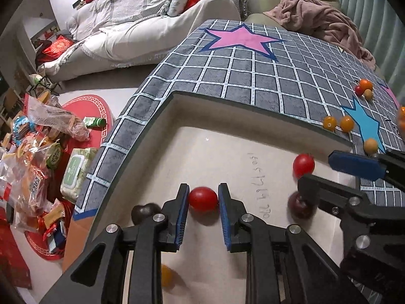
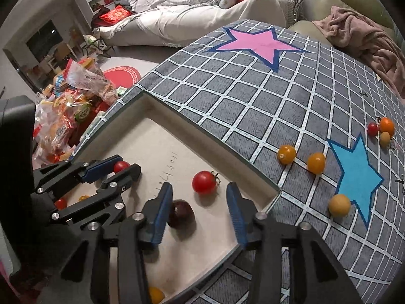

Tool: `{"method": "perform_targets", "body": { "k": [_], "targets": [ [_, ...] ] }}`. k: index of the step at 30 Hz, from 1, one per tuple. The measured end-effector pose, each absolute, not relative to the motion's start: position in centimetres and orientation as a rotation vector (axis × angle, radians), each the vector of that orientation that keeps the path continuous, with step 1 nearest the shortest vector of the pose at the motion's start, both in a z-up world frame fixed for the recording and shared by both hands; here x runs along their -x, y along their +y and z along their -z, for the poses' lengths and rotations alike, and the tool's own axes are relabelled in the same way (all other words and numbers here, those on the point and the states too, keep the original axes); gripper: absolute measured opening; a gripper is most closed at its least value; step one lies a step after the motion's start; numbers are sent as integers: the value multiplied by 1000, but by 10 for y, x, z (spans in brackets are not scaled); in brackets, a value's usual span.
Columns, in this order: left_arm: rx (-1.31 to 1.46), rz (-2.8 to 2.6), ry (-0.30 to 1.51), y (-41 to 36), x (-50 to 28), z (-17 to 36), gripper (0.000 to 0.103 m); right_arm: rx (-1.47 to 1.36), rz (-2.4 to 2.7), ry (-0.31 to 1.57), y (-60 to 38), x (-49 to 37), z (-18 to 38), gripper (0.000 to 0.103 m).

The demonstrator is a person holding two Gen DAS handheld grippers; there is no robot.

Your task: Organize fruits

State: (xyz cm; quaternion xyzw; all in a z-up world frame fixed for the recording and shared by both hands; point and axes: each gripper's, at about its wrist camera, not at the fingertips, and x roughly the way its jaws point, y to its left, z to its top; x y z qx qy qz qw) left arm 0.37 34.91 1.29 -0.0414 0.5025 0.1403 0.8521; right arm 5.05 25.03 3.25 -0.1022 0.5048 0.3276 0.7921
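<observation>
The left tool sits clamped on a red tomato just above the floor of the white tray — a drop-off step. To its right, the right tool stands part open and grips nothing, a dark tomato against its left finger. Next, I judge — release left, then fetch orange tomatoes from the table beyond.

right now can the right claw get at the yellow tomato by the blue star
Probably yes. The right claw is open over the tray, and the yellow tomato lies just past the tray's corner on the mat with nothing between, though the dark fruit still touches one pad.
</observation>
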Motion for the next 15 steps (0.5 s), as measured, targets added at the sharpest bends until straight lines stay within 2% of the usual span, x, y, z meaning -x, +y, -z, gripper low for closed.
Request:
{"method": "perform_targets", "body": {
  "k": [3,7,8,9,10,11,15],
  "targets": [
    [91,-297,1055,350,3,-14,25,213,-700,1085,247,-46,-35,53],
    [88,-303,1057,350,15,-16,25,207,-706,1073,237,-33,-43,75],
    [89,-306,1053,350,18,-17,45,208,-707,1067,235,-30,-46,78],
    [98,-306,1047,350,23,-18,84,209,-708,1064,233,-27,-48,79],
    [107,-309,1028,350,29,-21,100,210,-709,1061,231,-23,-50,81],
    [105,-319,997,349,35,-25,103,209,-709,1060,228,-18,-53,82],
    [97,-307,988,342,52,-34,103,201,-713,1081,222,-4,-56,86]
  ]
}}
